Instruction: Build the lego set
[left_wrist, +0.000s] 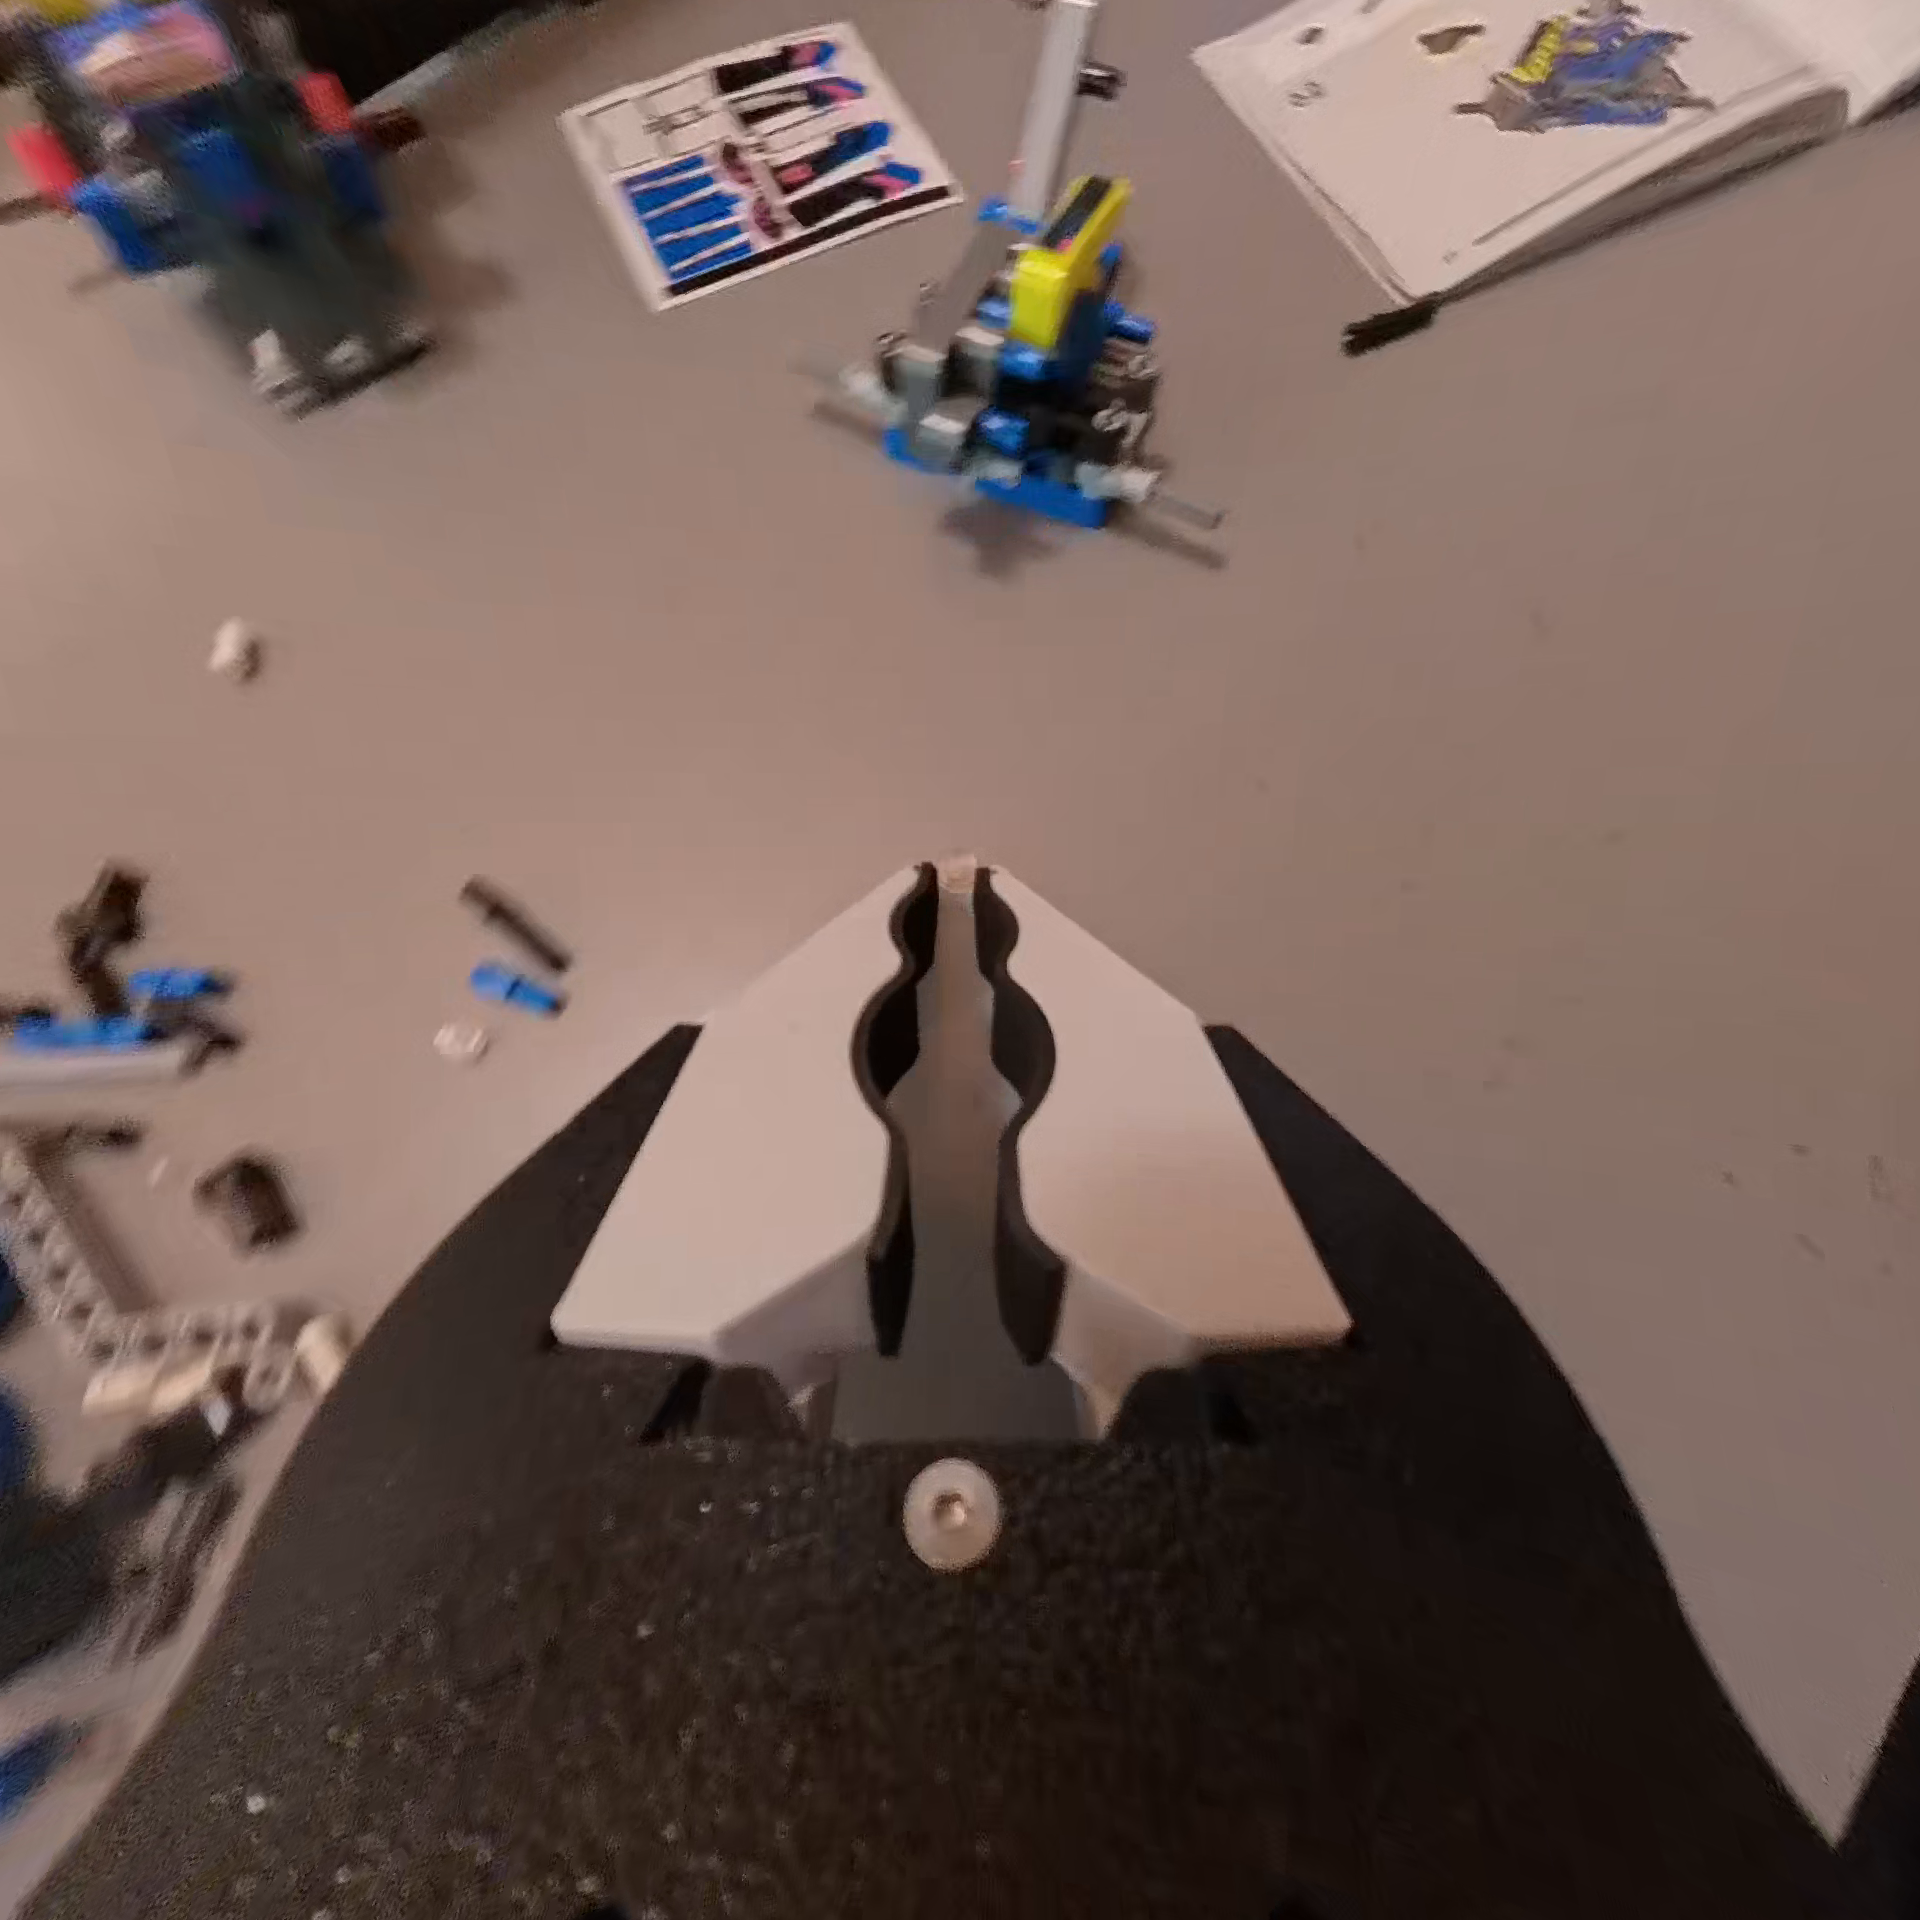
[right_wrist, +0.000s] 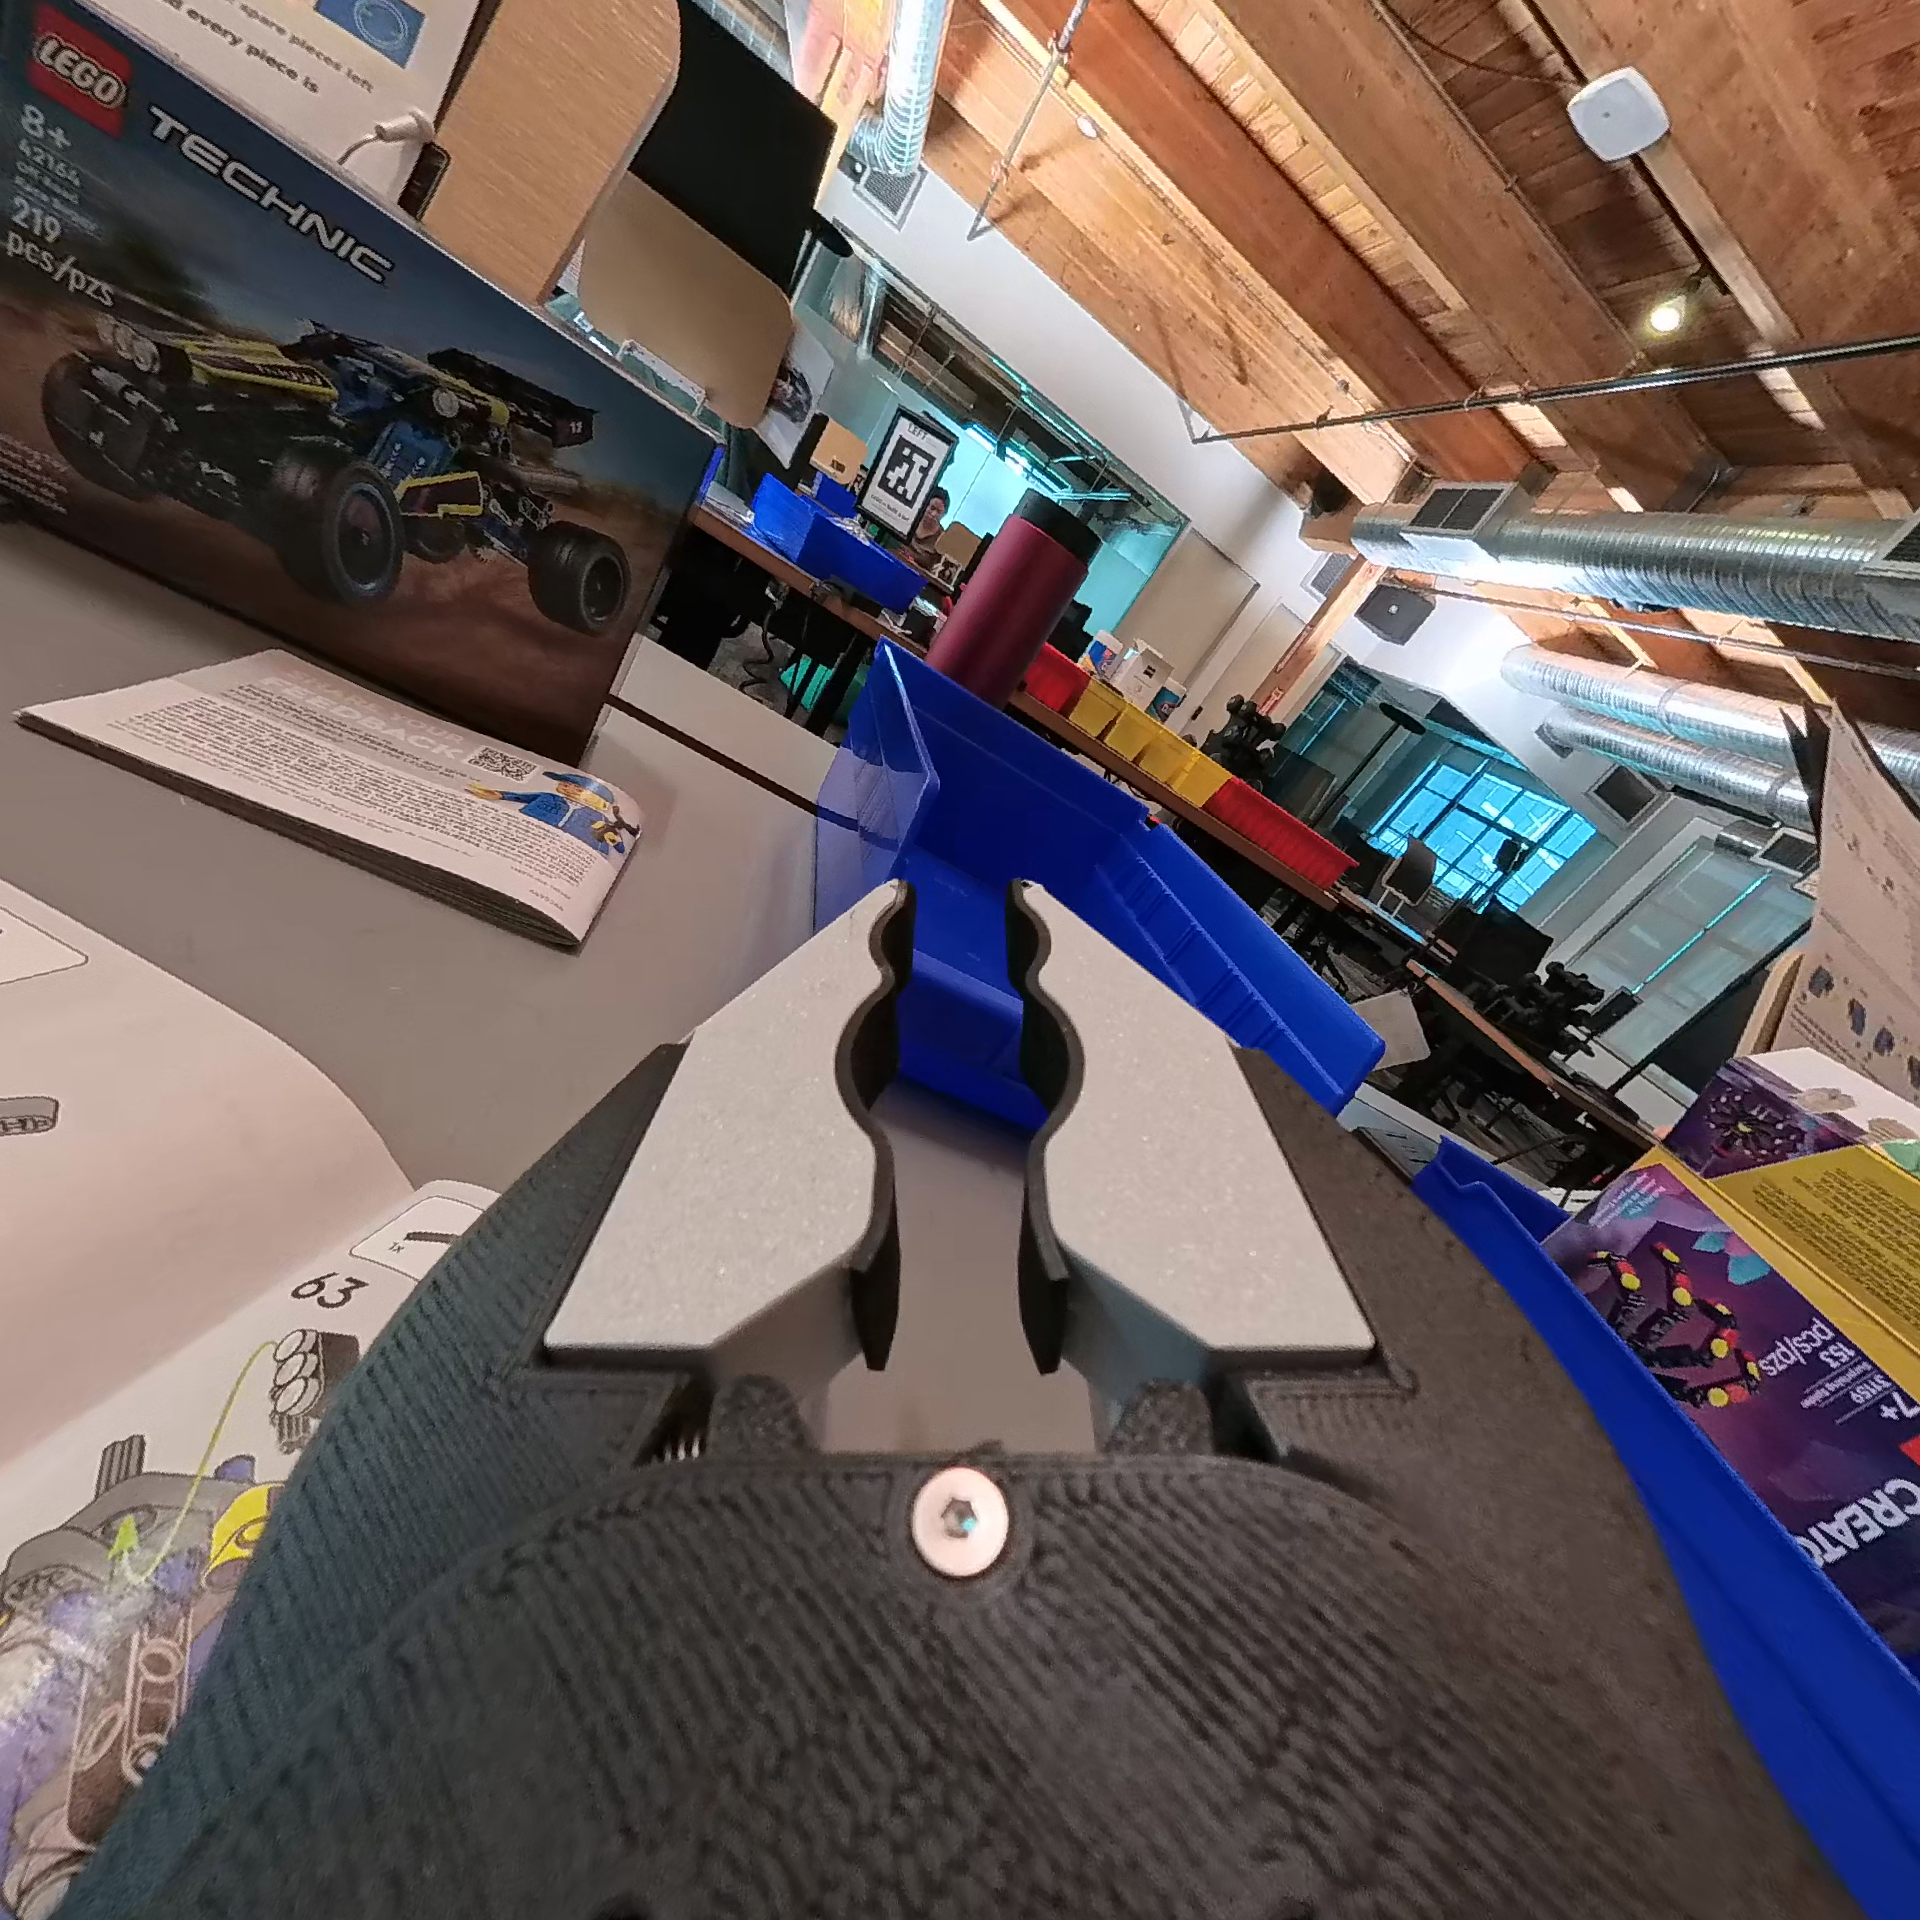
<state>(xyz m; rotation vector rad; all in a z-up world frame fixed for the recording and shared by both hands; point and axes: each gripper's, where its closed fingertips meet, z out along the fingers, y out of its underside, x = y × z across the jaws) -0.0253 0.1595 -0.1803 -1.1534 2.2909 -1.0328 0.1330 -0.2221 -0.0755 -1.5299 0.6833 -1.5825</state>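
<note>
**Left gripper pinching a small pale piece over the grey table**

At the tips of the left gripper (left_wrist: 957, 876), the jaws are sitting nearly together and nipping a tiny pale piece (left_wrist: 958, 871), too small and blurred to name more closely. Beyond the tips, the grey table (left_wrist: 1455, 831) is lying bare up to a partly built blue, grey and yellow lego assembly (left_wrist: 1023, 400), which is standing upright well ahead. A sticker sheet (left_wrist: 758, 166) is lying flat behind it, and an open instruction booklet (left_wrist: 1538, 135) is resting at the far right with a black pin (left_wrist: 1392, 324) just beside its edge. To the far left, a second, blurred blue and black assembly (left_wrist: 218, 187) is standing. Loose blue, black and grey parts (left_wrist: 514, 987) are lying scattered at the left.

In the right wrist view, the right gripper (right_wrist: 962, 896) is holding its jaws apart with nothing between them, pointing toward a blue bin (right_wrist: 1143, 894). The lego box (right_wrist: 312, 395) is standing to the left, a closed booklet (right_wrist: 343, 779) lying before it, and a maroon bottle (right_wrist: 1008, 592) is standing behind the bin.
</note>
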